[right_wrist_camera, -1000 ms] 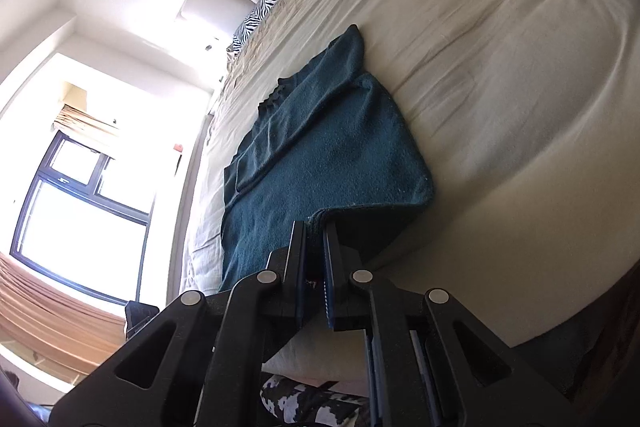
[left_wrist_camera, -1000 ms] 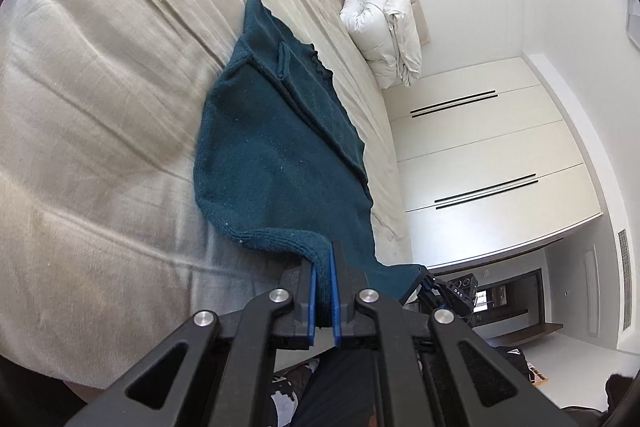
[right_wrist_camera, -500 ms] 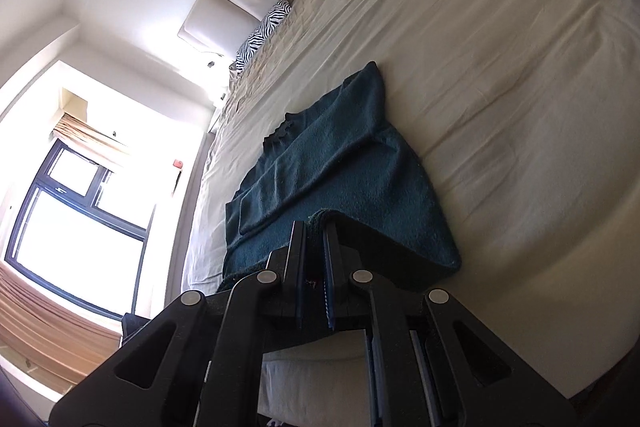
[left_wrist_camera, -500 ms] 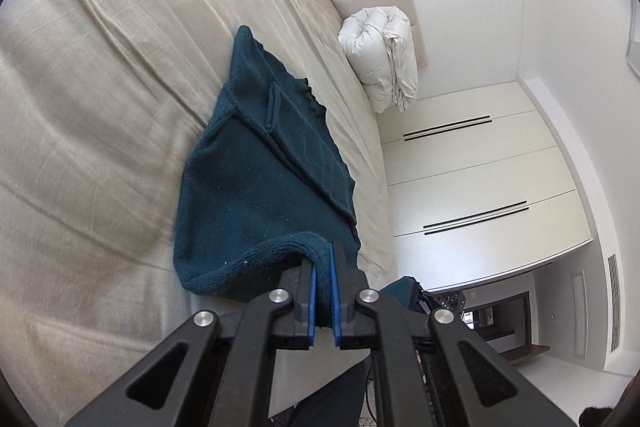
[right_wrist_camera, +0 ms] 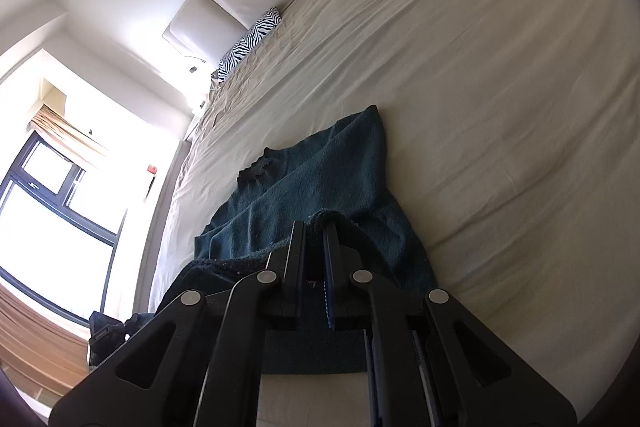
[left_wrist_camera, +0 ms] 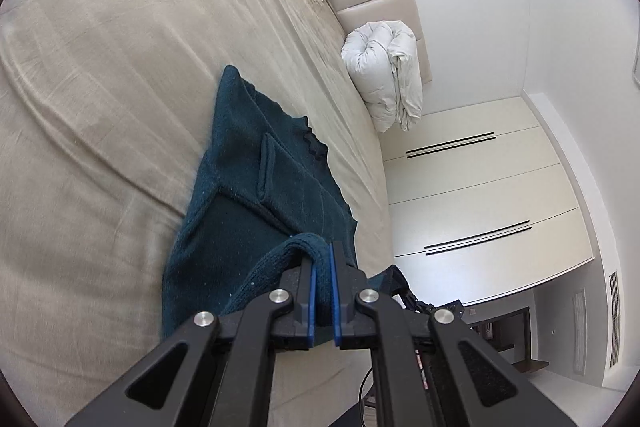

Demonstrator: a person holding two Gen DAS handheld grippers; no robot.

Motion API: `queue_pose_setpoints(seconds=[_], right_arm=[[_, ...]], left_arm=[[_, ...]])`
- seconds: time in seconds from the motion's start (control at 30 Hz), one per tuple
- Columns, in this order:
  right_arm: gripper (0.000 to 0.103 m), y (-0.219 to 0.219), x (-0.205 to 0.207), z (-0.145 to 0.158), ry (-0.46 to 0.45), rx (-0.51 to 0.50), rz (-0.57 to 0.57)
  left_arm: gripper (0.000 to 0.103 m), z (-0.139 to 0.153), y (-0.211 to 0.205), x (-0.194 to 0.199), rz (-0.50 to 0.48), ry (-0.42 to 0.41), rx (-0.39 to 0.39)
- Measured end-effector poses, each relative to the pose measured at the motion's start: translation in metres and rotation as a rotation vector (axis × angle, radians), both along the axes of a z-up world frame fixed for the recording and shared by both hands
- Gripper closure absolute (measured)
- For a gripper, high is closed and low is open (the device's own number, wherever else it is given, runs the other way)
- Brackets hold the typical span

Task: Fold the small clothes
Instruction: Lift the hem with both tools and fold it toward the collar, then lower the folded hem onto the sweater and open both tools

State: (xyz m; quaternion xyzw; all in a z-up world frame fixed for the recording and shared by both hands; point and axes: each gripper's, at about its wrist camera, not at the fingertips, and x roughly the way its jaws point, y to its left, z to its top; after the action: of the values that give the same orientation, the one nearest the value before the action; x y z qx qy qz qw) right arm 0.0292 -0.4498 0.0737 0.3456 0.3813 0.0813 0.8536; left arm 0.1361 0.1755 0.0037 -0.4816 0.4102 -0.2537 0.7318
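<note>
beige bedsheet [left_wrist_camera: 100, 75] under teal sweater [left_wrist_camera: 240, 195]; both jaws pinching its hem; white wardrobe [left_wrist_camera: 480, 195] beyond.

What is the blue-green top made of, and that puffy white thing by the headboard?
The teal sweater looks like knitted wool or a wool-like yarn: matte, fuzzy, thick, with ribbed edges. Both the left gripper and right gripper pinch it. The white duvet looks like smooth cotton over soft filling; it bulges in puffy rolls. The exact fibre is unclear.
</note>
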Motion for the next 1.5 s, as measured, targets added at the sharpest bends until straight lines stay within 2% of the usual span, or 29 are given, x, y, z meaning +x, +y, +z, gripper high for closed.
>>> queue_pose_setpoints(seconds=[0.6,0.97,1.13,1.2,1.23,1.27,1.3,1.33,1.4,1.5], right_arm=[[0.096,0.006,0.135,-0.025,0.033,-0.078,-0.039],[0.096,0.007,0.190,-0.064,0.093,-0.091,-0.087],[0.095,-0.003,0.205,-0.081,0.112,-0.075,-0.152],[0.095,-0.009,0.208,-0.085,0.124,-0.063,-0.183],[0.094,-0.013,0.207,-0.087,0.124,-0.059,-0.187],[0.094,-0.014,0.205,-0.088,0.120,-0.065,-0.186],[0.094,-0.014,0.203,-0.088,0.118,-0.082,-0.181],[0.094,-0.012,0.201,-0.088,0.117,-0.101,-0.174],[0.094,-0.008,0.194,-0.088,0.119,-0.120,-0.160],[0.094,0.003,0.184,-0.086,0.128,-0.181,-0.133]], left_arm=[[0.096,-0.017,0.002,0.113,0.054,0.040,0.006],[0.096,-0.043,-0.005,0.157,0.058,0.074,0.057],[0.096,-0.055,-0.004,0.170,0.067,0.091,0.083],[0.087,-0.061,-0.002,0.172,0.072,0.109,0.083],[0.070,-0.063,-0.001,0.171,0.078,0.114,0.083],[0.047,-0.063,0.003,0.167,0.103,0.109,0.093],[0.039,-0.062,0.007,0.164,0.127,0.099,0.098],[0.034,-0.060,0.010,0.161,0.141,0.091,0.097],[0.034,-0.056,0.015,0.154,0.142,0.084,0.093],[0.034,-0.046,0.013,0.137,0.123,0.059,0.143]])
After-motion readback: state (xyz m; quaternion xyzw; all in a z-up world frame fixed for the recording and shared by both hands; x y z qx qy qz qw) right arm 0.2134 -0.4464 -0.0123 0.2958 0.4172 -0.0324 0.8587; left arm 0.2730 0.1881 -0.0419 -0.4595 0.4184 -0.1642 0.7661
